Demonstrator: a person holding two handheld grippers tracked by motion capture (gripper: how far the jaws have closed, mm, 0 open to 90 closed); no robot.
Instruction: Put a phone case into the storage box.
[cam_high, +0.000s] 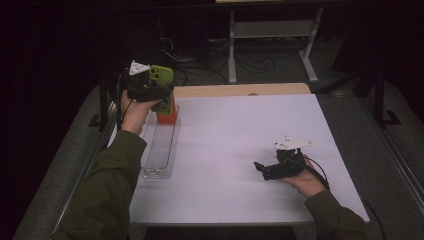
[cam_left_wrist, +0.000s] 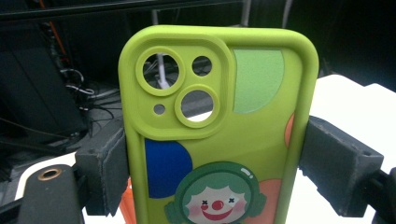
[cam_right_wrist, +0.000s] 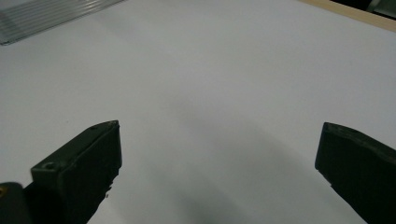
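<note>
Here, at the upper left of the high view, the left tongs (cam_high: 159, 91) pinch a green phone case (cam_high: 162, 82) by its two long edges and hold it upright above an orange object (cam_high: 167, 116) at the far end of a clear ribbed tray (cam_high: 159, 150). The grip sits low on the case, so most of it stands free above the pads; soft rubbery sides could flex or slide, and a quick tilt might let it twist out and drop onto the tray or the white desk (cam_high: 235, 150). Toward the lower right of that view, the right tongs (cam_high: 263, 170) rest spread and empty just over the desk.

The left gripper view adds what the high view cannot: the phone case (cam_left_wrist: 219, 126) has open camera holes, a clown face, blue and orange patches, with grey pads (cam_left_wrist: 116, 170) pressing both edges. The right gripper view shows bare desk (cam_right_wrist: 210, 93) between the wide jaws and a corner of the tray (cam_right_wrist: 42, 16) at upper left.
</note>
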